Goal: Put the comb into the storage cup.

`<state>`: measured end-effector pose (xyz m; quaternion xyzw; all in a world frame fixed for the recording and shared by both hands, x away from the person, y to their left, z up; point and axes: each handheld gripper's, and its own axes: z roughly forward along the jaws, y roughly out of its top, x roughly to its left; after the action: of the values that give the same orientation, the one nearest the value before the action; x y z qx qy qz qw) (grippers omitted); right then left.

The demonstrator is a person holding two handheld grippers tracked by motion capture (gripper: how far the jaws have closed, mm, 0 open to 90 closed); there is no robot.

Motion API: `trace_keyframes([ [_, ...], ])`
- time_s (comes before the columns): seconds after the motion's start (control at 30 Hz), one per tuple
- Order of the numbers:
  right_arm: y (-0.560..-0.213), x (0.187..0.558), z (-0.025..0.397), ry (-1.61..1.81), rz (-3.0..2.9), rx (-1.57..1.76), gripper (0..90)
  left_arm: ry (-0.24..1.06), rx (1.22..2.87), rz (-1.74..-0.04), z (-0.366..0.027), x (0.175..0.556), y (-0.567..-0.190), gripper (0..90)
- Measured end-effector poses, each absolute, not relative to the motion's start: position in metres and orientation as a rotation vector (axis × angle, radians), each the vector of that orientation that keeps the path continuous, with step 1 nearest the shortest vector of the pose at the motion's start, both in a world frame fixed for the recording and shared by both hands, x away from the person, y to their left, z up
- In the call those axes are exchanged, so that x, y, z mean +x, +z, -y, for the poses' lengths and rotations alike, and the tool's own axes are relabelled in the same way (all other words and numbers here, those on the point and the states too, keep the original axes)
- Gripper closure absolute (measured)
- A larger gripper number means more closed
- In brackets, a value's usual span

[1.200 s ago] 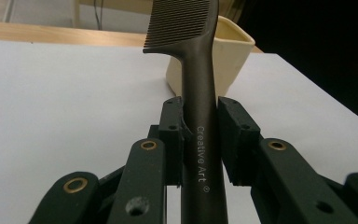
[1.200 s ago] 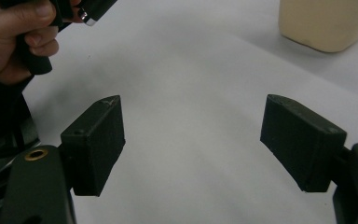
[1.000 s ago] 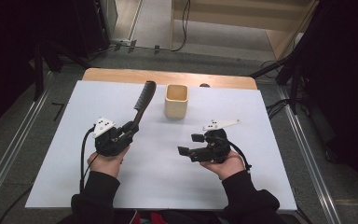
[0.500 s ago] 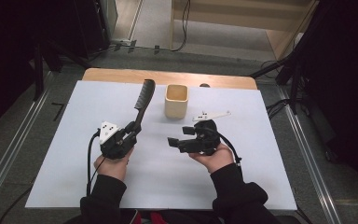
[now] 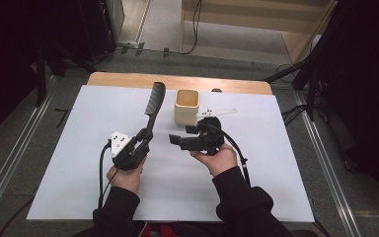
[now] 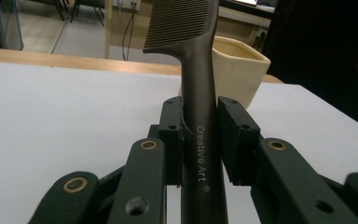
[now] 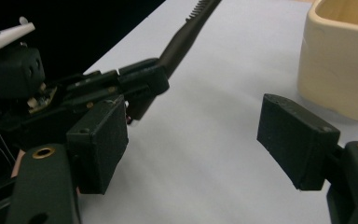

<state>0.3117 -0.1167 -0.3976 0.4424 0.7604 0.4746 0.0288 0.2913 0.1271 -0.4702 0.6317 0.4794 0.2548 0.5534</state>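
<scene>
Up close, the white table [image 5: 69,148] leaves broad bare room along its 9 o'clock and 6 o'clock sides, and a wide bare stretch toward 3 o'clock; a strip of bare wood runs along the far edge at 12 o'clock. Everything in play sits crowded near the middle and the far half.

On the black comb [image 6: 199,107] the handle carries pale lettering that reads "Creative Art" with a small registered mark, seen in the left gripper view.

At about 7 o'clock from the table's centre, the left hand-held gripper [image 5: 140,140] is clamped on the comb's handle, both pads pressed against its sides. The comb points away toward 12 o'clock, its toothed end near the far edge; I think it is lifted off the surface, though that is hard to judge. Just to its 3 o'clock side stands the cream square cup [image 5: 187,106], close by but apart from it.

Near the centre, the right hand-held gripper [image 5: 176,140] has its jaws spread wide with nothing between them, aimed toward 9 o'clock at the left one, the cup just beyond it at 12 o'clock.
</scene>
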Motion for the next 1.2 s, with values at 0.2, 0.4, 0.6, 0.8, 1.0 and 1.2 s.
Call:
trace_keyframes([
  [0.2, -0.392, 0.321, 0.108, 1.492, -2.315, 1.387, 23.9, 0.614, 1.478, -1.128, -0.125, 0.292, -0.473, 73.0],
  [0.4, -0.389, 0.329, 0.099, 1.498, -2.296, 1.401, 24.1, 0.652, 1.44, -1.117, -0.123, 0.291, -0.474, 72.9],
  [0.6, -0.386, 0.337, 0.089, 1.495, -2.288, 1.403, 25.0, 0.656, 1.428, -1.107, -0.119, 0.291, -0.476, 73.0],
  [0.8, -0.386, 0.345, 0.08, 1.491, -2.282, 1.421, 26.3, 0.656, 1.411, -1.113, -0.12, 0.29, -0.476, 72.9],
  [1.0, -0.388, 0.353, 0.072, 1.48, -2.275, 1.455, 27.4, 0.657, 1.403, -1.111, -0.12, 0.29, -0.475, 72.9],
  [1.2, -0.389, 0.358, 0.065, 1.485, -2.267, 1.472, 28.1, 0.661, 1.396, -1.108, -0.12, 0.289, -0.475, 72.9],
])
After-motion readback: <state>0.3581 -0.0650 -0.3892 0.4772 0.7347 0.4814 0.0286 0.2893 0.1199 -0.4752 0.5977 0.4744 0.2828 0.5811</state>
